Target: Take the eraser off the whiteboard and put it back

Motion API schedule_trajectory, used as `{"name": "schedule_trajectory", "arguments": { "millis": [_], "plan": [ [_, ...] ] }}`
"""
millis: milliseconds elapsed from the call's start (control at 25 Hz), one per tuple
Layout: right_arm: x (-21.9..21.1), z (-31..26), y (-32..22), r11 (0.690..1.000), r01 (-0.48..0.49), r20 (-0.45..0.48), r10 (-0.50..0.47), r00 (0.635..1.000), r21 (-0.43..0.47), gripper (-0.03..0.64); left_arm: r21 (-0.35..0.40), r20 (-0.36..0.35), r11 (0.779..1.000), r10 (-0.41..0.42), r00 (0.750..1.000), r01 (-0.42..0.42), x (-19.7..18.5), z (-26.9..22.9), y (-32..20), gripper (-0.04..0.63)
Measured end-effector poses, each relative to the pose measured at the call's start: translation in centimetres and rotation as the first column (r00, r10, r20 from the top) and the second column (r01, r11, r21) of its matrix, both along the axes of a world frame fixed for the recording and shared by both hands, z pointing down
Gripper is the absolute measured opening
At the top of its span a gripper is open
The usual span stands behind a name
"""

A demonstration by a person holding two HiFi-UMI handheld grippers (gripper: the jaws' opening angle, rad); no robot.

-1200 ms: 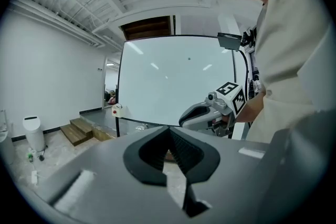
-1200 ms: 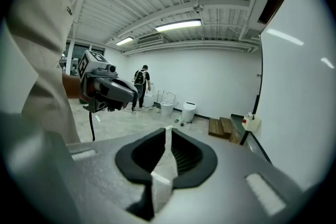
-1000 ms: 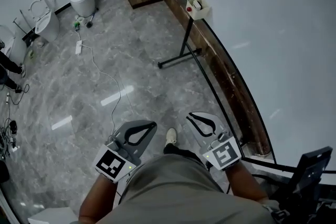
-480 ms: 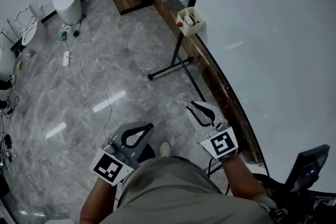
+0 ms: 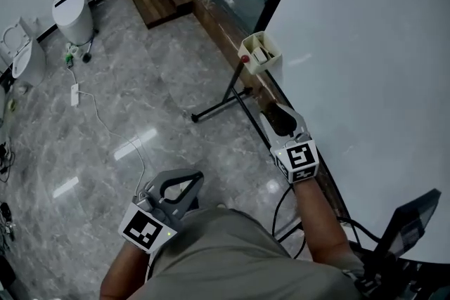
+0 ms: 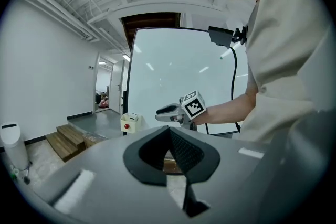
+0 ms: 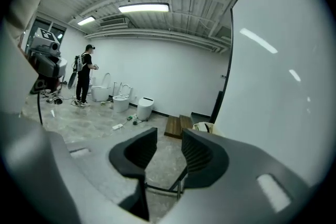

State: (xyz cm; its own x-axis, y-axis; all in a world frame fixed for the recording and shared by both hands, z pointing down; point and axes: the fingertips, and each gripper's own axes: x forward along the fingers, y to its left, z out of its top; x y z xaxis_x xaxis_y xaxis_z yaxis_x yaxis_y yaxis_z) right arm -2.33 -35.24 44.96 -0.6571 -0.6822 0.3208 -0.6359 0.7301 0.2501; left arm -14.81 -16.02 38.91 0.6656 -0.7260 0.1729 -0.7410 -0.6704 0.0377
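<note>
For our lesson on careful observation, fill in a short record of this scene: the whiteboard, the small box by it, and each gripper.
whiteboard: large, blank, on the person's right
box: cream, by the board's lower edge, ahead of the right gripper; contents unclear
right gripper: jaws apart, just been opening, nothing between them
left gripper: jaws together, empty

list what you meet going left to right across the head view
toilet → white bin → left gripper → right gripper → whiteboard
</note>
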Motion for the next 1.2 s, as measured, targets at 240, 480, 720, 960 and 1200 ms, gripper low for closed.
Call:
{"name": "schedule_trajectory", "arguments": {
  "millis": [240, 480, 720, 960, 1200],
  "plan": [
    [-1.5, 1.6, -8.5, 0.995, -0.095, -0.031, 0.095, 0.995, 0.001, 0.153, -0.022, 0.008, 1.0, 0.022, 1.0, -0.021, -3.8, 0.4, -3.2, 0.006],
    [-1.8, 3.8, -15.3, 0.987, -0.16, -0.083, 0.16, 0.984, 0.003, 0.181, -0.048, 0.017, 0.999, 0.012, 1.0, -0.011, -6.5, 0.8, -5.4, 0.006],
    [-2.3, 5.1, -19.4, 0.975, -0.22, -0.091, 0.218, 0.972, -0.015, 0.206, -0.074, 0.025, 0.997, -0.003, 1.0, 0.005, -9.1, 1.1, -6.1, 0.006],
    [-2.4, 6.7, -21.5, 0.975, -0.219, -0.115, 0.214, 0.97, -0.036, 0.207, -0.102, 0.024, 0.995, -0.016, 1.0, 0.019, -9.9, 1.7, -7.0, 0.006],
    [-2.8, 7.6, -22.2, 0.976, -0.211, -0.121, 0.204, 0.972, -0.047, 0.201, -0.117, 0.025, 0.993, -0.014, 1.0, 0.016, -10.0, 2.2, -7.5, 0.006]
  ]
}}
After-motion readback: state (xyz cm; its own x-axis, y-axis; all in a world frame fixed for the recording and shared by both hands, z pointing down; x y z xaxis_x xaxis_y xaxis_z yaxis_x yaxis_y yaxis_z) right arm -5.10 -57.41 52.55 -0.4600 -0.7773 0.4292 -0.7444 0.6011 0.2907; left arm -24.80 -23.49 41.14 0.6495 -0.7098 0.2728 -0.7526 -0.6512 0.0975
